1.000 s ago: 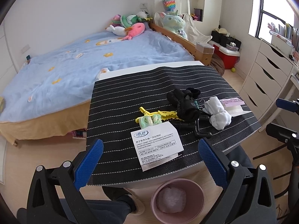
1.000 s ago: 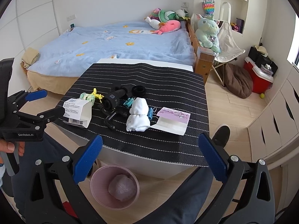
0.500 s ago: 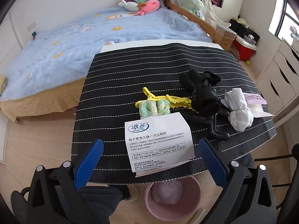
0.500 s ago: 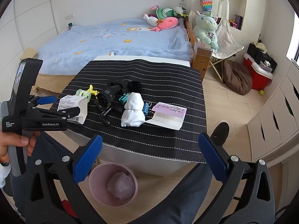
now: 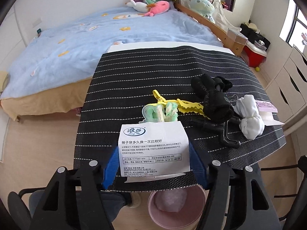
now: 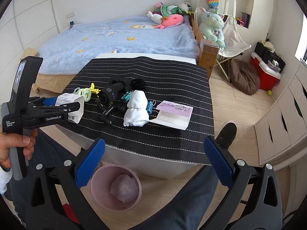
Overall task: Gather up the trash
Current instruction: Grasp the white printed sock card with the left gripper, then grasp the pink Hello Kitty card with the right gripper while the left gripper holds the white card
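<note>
A white printed paper sleeve (image 5: 153, 149) stands at the near edge of the black striped mat (image 5: 153, 72). My left gripper (image 5: 154, 164) has its blue pads against both sides of the sleeve, shut on it. The right wrist view shows the sleeve (image 6: 73, 105) between the left gripper's fingers (image 6: 63, 108). My right gripper (image 6: 153, 164) is open and empty, held in front of the table above the floor. A pink trash bin (image 6: 116, 187) with a crumpled clear bag inside stands on the floor under the table's near edge; it also shows in the left wrist view (image 5: 176, 205). A purple-topped card package (image 6: 172, 114) lies at the mat's right.
On the mat lie a green hair tie (image 5: 161, 112), yellow clips (image 5: 180, 103), rolled black socks (image 5: 213, 97), rolled white socks (image 5: 249, 118), a black hook (image 5: 224, 134) and binder clips (image 6: 149, 105). A bed (image 5: 96, 38) stands behind the table; white drawers (image 6: 284, 115) on the right.
My left gripper moved forward to the paper sleeve and closed from wide open onto its two sides. My right gripper stayed open and shifted only slightly.
</note>
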Action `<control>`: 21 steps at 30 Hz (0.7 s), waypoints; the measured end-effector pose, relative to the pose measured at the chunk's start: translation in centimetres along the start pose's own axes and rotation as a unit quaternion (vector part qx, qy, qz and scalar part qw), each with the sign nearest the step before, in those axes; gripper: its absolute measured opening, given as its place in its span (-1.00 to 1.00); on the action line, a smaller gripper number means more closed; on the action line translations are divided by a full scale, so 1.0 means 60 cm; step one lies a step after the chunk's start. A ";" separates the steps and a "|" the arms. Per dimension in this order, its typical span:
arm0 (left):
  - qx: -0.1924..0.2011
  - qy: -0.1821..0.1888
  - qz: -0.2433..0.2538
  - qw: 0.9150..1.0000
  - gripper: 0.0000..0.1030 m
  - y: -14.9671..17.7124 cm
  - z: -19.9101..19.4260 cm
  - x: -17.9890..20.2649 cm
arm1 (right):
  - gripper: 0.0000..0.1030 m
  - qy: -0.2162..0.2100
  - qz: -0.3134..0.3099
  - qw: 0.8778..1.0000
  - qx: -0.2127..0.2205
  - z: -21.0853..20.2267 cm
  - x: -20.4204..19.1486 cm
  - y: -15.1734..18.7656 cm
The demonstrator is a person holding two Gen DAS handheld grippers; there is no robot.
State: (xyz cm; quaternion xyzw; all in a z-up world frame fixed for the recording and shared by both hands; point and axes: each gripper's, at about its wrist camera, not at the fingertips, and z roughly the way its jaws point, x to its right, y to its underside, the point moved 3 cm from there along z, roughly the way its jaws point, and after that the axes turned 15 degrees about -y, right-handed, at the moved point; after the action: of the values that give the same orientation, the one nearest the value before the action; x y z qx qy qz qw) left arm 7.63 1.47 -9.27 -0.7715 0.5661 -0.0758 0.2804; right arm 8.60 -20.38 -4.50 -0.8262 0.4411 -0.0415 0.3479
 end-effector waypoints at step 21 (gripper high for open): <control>0.059 0.020 0.022 0.998 0.23 -0.007 -0.065 -0.026 | 0.94 0.024 0.042 0.998 -0.035 0.034 0.055 -0.038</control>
State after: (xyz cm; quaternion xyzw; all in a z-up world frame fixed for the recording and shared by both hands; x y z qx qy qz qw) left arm 5.75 1.62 -5.48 -0.7393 0.5829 -0.1186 0.3154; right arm 12.97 -20.93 -5.45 -0.8174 0.4848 -0.0319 0.3097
